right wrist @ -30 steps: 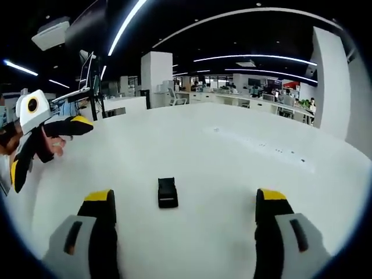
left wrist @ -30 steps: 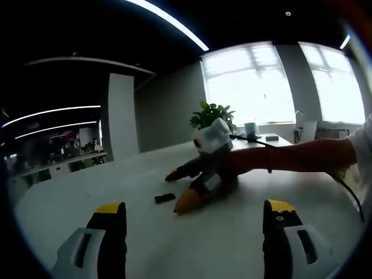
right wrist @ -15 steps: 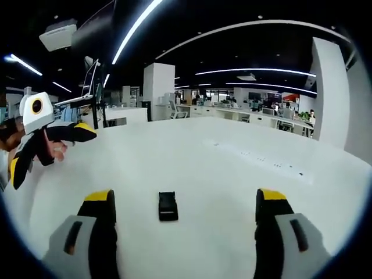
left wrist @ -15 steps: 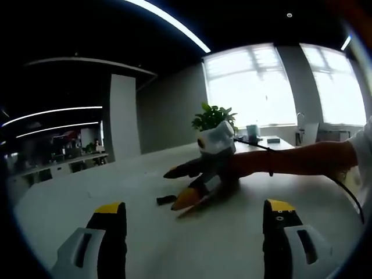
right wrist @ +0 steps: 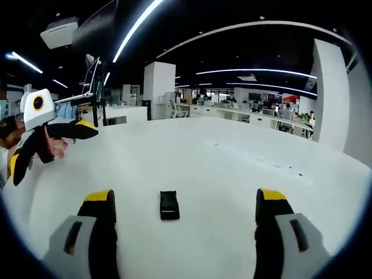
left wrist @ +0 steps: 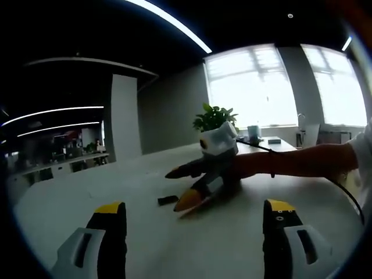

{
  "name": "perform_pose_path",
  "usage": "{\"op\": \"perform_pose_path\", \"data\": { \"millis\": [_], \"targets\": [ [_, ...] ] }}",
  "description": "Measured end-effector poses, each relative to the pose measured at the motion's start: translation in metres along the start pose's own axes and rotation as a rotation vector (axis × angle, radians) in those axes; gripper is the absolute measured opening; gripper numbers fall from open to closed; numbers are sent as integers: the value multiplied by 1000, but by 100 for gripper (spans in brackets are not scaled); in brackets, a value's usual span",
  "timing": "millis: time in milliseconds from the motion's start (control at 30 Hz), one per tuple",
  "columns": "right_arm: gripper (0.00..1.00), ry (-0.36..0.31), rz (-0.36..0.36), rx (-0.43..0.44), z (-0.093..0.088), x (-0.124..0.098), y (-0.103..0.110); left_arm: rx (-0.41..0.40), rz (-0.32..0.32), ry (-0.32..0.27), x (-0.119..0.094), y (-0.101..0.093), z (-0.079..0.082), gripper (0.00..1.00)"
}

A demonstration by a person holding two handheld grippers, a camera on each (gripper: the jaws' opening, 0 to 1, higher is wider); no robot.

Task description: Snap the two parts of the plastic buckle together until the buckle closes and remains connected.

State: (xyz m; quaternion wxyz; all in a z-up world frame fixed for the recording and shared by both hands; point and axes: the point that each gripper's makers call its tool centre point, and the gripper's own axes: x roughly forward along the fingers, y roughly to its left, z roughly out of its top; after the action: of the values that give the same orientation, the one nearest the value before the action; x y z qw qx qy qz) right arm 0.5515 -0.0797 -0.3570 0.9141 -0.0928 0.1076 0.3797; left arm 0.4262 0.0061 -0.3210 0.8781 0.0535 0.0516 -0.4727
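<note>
We find no brand, label or writing that can be read on anything here.

In the right gripper view, the right gripper (right wrist: 183,215) has its two yellow-tipped jaws spread wide, with nothing between them but bare table (right wrist: 232,174). The black buckle (right wrist: 169,205) lies flat on the white table, between the jaws and just ahead of them, touching neither. We cannot tell from either view whether it is one part or two joined. It sits well in from the table's edges.

In the left gripper view, the left gripper (left wrist: 195,224) is likewise wide open and grips nothing; its jaws hang above the table (left wrist: 70,197). Ahead of them the buckle (left wrist: 168,200) shows as a small dark piece on the table, just beside the yellow tip of the right gripper (left wrist: 185,185), whose jaws stand apart there. A person's forearm (left wrist: 296,161) reaches in from the right behind that gripper, with a dark band at the wrist.

In the right gripper view the left gripper (right wrist: 49,142) appears near the table's left edge, jaws apart, a hand (right wrist: 49,150) behind it.

A potted plant (left wrist: 214,116) stands at the table's far edge, before bright windows (left wrist: 250,87).
</note>
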Motion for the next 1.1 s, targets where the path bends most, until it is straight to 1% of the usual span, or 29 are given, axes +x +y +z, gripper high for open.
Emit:
{"op": "perform_pose_path", "data": {
  "millis": [133,233,300,467,600,733,833,967,1100],
  "targets": [
    [100,-11,3,19,5,-7,-4,1,6,3,-1,2,-1,99],
    [100,-31,10,20,9,-11,6,1,11,5,0,3,-1,99],
    [100,-34,2,20,10,-13,8,-6,16,3,0,4,-1,99],
    [100,-54,-8,23,15,-17,4,-12,33,-1,-2,8,1,99],
    [100,-54,-8,26,15,-20,5,-15,38,-5,-2,10,1,99],
    [100,-72,-17,24,16,-23,8,-16,40,-10,-2,11,2,99],
    [100,-69,-16,26,16,-23,6,-11,47,-5,-3,13,2,99],
    [100,-85,-11,29,19,-24,6,-17,54,-11,-4,14,3,99],
    [100,-76,-10,28,18,-24,6,-19,61,-9,-4,16,3,99]
  ]
}}
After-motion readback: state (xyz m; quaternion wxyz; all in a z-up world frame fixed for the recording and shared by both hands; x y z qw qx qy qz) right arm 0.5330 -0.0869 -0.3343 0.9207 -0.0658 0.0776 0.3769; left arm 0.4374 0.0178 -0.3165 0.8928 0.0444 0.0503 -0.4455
